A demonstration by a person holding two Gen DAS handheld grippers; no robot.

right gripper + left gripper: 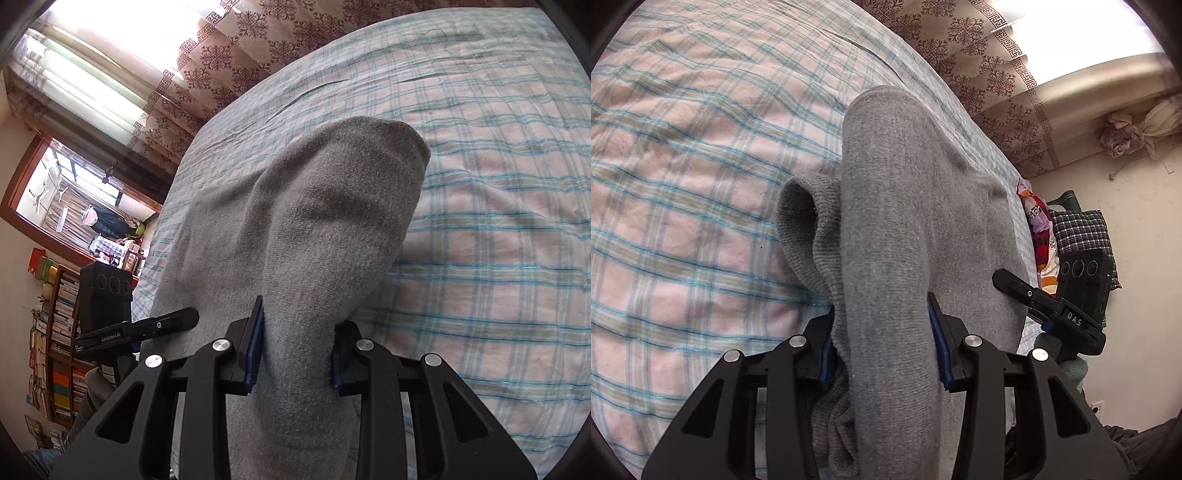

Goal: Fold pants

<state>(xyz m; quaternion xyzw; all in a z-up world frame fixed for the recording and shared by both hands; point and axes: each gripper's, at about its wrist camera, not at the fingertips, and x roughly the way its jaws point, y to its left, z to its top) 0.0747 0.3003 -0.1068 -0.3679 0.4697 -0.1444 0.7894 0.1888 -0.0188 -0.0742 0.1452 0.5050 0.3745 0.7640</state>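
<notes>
Grey knit pants lie on a plaid bed sheet, with a ribbed cuff curling open at the left. My left gripper is shut on a bunched fold of the pants, its blue pads pressing both sides. In the right wrist view the same grey pants rise in a fold from the sheet. My right gripper is shut on that fold. Each view shows the other gripper beside the cloth: a black finger at the right, and a black finger at the left.
A patterned curtain hangs behind the bed. A checked pillow and colourful cloth lie at the bed's right end. A bookshelf and a window stand to the left.
</notes>
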